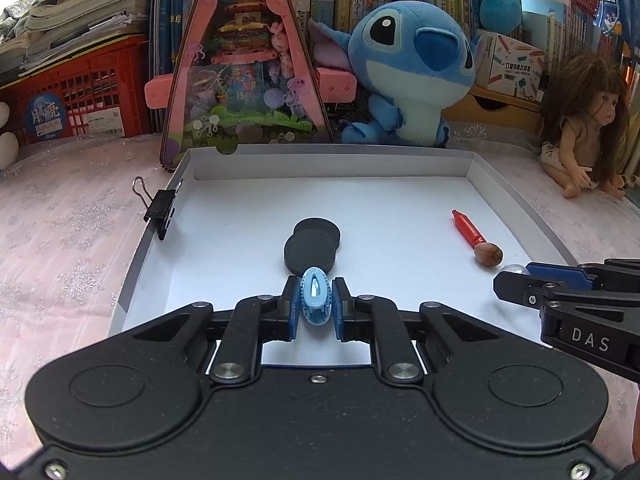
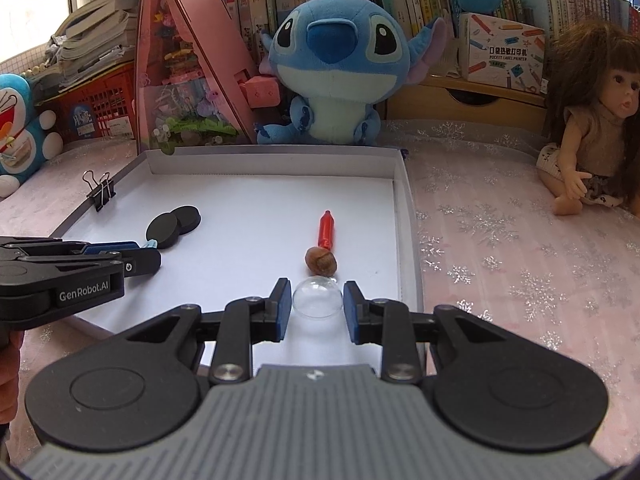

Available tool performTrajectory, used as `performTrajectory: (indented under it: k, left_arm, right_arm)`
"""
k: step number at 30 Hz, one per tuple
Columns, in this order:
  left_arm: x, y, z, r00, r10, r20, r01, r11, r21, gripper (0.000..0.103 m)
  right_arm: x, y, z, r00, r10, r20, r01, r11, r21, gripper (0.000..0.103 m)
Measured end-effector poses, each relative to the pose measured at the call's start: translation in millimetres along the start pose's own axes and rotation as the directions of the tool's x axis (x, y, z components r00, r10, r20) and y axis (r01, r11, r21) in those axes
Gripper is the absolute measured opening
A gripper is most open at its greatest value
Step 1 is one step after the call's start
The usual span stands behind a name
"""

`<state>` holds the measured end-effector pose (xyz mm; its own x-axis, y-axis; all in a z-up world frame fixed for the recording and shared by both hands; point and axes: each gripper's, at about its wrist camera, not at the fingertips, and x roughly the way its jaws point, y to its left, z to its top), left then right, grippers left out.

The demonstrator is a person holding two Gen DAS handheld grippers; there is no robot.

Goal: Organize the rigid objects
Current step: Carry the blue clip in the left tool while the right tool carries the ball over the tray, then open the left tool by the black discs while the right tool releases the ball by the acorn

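Nearest the lens, the left tongs (image 1: 316,304) are clenched on a small light-blue plastic piece (image 1: 316,300), held just above the white tray (image 1: 360,168) and right behind two overlapping black discs (image 1: 312,248). The right tongs (image 2: 317,304) stand released around a clear glass dome (image 2: 318,296); the pads look just off it. A hazelnut (image 2: 320,261) touching a red crayon (image 2: 326,229) lies just beyond. A binder clip (image 1: 160,210) grips the tray's left wall. Likely step: placing items in groups. Next, the left should set its piece down beside the discs and let go, while the right closes gently on the slippery dome.
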<state>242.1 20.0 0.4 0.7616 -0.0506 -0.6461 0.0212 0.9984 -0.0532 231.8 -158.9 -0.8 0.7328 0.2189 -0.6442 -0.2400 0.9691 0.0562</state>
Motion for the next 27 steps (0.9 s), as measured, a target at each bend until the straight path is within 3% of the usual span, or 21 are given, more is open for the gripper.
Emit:
performTrajectory:
  k: [21, 25, 27]
  left_arm:
    - [12.9, -0.2, 9.3, 0.999, 0.030, 0.017, -0.030, 1.000, -0.009, 0.017]
    - [7.8, -3.7, 7.0, 0.999, 0.025, 0.025, -0.026, 1.000, 0.010, 0.019]
    - [4.1, -4.6, 6.2, 0.999, 0.026, 0.028, -0.026, 1.000, 0.015, 0.026]
  right_arm:
    - [14.2, -1.0, 7.3, 1.000, -0.030, -0.009, 0.030, 1.000, -0.002, 0.034]
    - [8.1, -2.0, 8.3, 1.000, -0.022, 0.008, 0.022, 1.000, 0.002, 0.039]
    - [4.0, -2.2, 8.4, 1.000, -0.021, 0.017, 0.021, 1.000, -0.003, 0.046]
